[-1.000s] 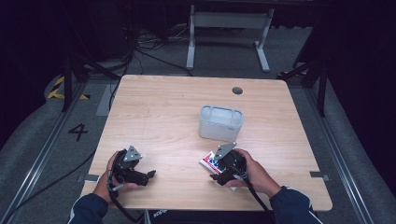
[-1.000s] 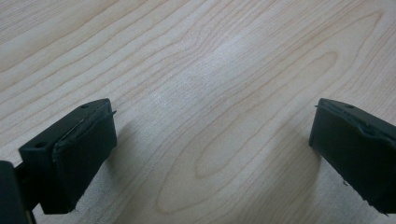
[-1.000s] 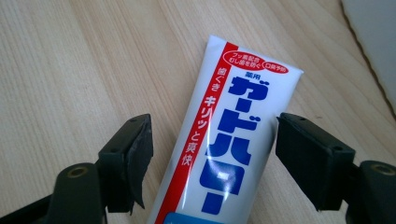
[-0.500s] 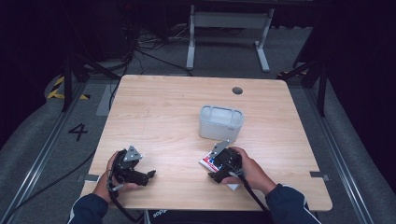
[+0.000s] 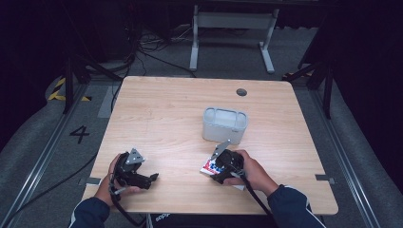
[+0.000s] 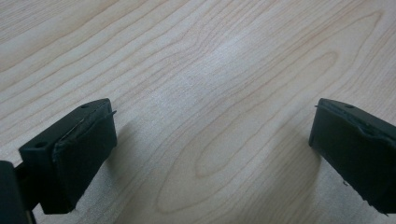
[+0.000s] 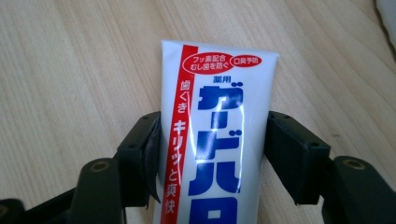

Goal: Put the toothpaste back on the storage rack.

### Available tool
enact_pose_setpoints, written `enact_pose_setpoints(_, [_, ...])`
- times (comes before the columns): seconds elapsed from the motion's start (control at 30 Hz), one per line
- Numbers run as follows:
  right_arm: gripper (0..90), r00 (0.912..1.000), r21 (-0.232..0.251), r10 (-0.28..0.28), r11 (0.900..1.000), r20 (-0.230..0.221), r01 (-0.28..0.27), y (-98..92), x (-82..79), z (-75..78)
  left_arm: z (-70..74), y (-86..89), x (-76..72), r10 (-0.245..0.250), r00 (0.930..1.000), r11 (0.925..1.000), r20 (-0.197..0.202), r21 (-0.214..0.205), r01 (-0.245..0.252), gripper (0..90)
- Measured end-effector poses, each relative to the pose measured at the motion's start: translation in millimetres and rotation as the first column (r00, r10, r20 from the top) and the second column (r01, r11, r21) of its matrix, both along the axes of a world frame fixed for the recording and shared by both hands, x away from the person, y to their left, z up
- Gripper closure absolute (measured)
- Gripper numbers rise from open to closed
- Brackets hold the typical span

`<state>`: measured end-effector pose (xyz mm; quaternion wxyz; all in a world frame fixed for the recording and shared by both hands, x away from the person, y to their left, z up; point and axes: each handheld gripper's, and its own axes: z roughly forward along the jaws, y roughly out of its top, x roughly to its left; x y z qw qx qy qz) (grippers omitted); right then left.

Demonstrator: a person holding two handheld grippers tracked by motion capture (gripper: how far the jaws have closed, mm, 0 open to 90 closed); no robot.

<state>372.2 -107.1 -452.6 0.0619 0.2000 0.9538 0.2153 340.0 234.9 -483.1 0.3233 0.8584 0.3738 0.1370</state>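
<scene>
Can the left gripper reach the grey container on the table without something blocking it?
Probably yes. The left gripper is open, and bare table lies between it and the grey container; the right gripper stays aside.

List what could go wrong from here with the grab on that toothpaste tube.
1. The right hand-held gripper has just been closing on the toothpaste tube; its jaws flank the soft flat tube by its edges, so it may buckle or slip out on lifting.
2. The grey container stands close ahead, so a lifted tube could knock it.
3. The left hand-held gripper stands open over bare table, too far off to steady anything.
</scene>
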Motion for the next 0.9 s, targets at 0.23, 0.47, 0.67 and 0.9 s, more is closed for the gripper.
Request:
enact_pose_setpoints(0.23, [41.3,0.9996,-0.039,0.025,0.9989,-0.015,-0.026,5.3,2.3,2.2,0.0,-0.1,-0.1,0.001,1.0000,1.0000,-0.001,-0.001,-0.001,1.3])
enact_pose_setpoints(0.47, [43.3,0.9992,-0.049,0.038,0.9980,-0.016,-0.039,6.9,1.9,3.1,-0.1,-0.1,-0.1,0.002,1.0000,1.0000,-0.001,-0.003,-0.002,1.2])
enact_pose_setpoints(0.67, [45.8,0.9986,-0.047,0.052,0.9975,-0.006,-0.052,6.6,0.7,3.5,-0.1,-0.1,-0.1,0.002,1.0000,1.0000,-0.002,-0.002,-0.002,1.2])
enact_pose_setpoints(0.9, [49.5,0.9985,-0.040,0.055,0.9977,0.002,-0.055,5.0,-0.5,5.4,0.0,-0.1,0.0,0.001,1.0000,1.0000,-0.001,-0.002,-0.001,1.2])
